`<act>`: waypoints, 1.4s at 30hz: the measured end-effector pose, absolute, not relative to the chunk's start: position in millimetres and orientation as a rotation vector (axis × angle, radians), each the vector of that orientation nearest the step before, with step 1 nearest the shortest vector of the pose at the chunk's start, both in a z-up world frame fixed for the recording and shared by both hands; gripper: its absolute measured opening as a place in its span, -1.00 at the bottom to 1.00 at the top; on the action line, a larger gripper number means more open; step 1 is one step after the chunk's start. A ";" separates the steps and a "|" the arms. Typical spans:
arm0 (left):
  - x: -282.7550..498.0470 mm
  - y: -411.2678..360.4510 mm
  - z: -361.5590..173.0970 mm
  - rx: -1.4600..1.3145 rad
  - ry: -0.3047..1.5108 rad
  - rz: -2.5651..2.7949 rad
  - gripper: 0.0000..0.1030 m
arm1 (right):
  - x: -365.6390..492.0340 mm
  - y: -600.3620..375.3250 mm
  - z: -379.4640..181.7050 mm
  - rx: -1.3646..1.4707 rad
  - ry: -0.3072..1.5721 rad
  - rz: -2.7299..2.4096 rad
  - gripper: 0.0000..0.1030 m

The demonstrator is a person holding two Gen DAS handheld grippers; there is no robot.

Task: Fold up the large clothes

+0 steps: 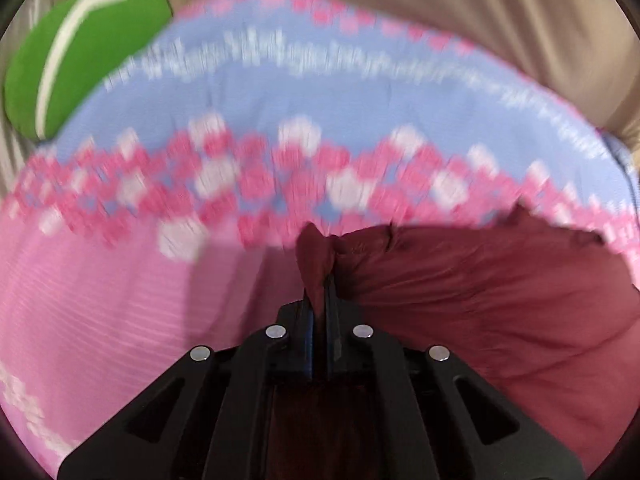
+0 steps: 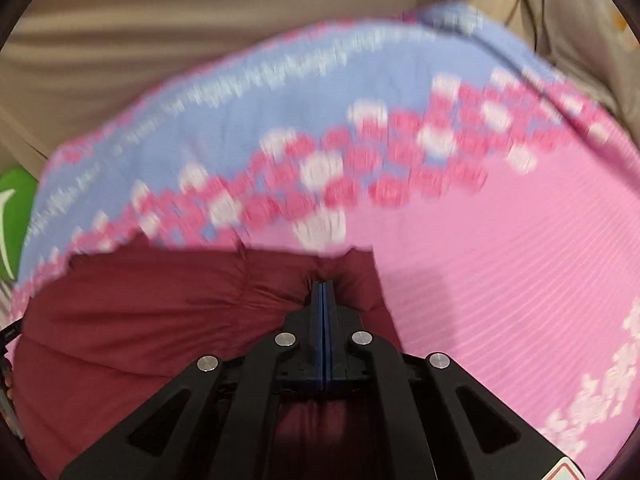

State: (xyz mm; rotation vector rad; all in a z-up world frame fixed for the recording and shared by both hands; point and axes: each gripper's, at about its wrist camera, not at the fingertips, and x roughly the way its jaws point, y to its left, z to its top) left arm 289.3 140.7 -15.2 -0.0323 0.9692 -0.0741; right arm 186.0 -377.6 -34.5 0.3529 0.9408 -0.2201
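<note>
Both tools clamped on maroon garment

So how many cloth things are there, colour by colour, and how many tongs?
Maroon garment: 1
Pink and blue patterned blanket: 1
Green cushion: 1
Beige sheet: 1
Tongs: 2, left tongs and right tongs, both shut on the garment
Total: 6

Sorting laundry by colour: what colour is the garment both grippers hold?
Dark red garment, plain, clearest in the right wrist view.
</note>
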 end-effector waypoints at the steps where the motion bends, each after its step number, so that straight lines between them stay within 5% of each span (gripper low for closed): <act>1: 287.7 139.7 -15.3 -0.023 0.950 -0.067 -0.93 | 187.3 -376.7 -38.0 0.354 0.950 -0.217 -0.98; 6: 270.1 146.8 7.7 -0.019 0.918 -0.016 -0.80 | 165.0 -367.8 -8.0 0.287 0.882 -0.291 -0.90; 10: 213.0 138.0 66.3 -0.043 0.790 -0.090 -0.09 | 119.4 -331.8 43.2 0.268 0.748 -0.189 -0.79; 12: 177.2 111.7 86.7 -0.022 0.751 -0.236 0.02 | 100.4 -289.6 58.9 0.249 0.734 -0.052 -0.79; 20: 118.0 28.3 29.1 0.093 0.929 -0.526 0.01 | 51.0 -143.5 21.1 0.170 0.882 0.359 -0.81; 23: 113.1 38.9 7.2 0.086 0.963 -0.491 0.01 | 38.5 -164.5 3.1 0.213 0.922 0.287 -0.99; 33: 93.5 55.4 0.9 0.061 0.960 -0.395 0.02 | -15.3 -306.3 -10.2 0.425 0.892 -0.127 -1.00; 42: 87.1 51.3 -3.5 0.077 0.937 -0.336 0.22 | -36.4 -317.0 -11.3 0.388 0.859 -0.190 -0.87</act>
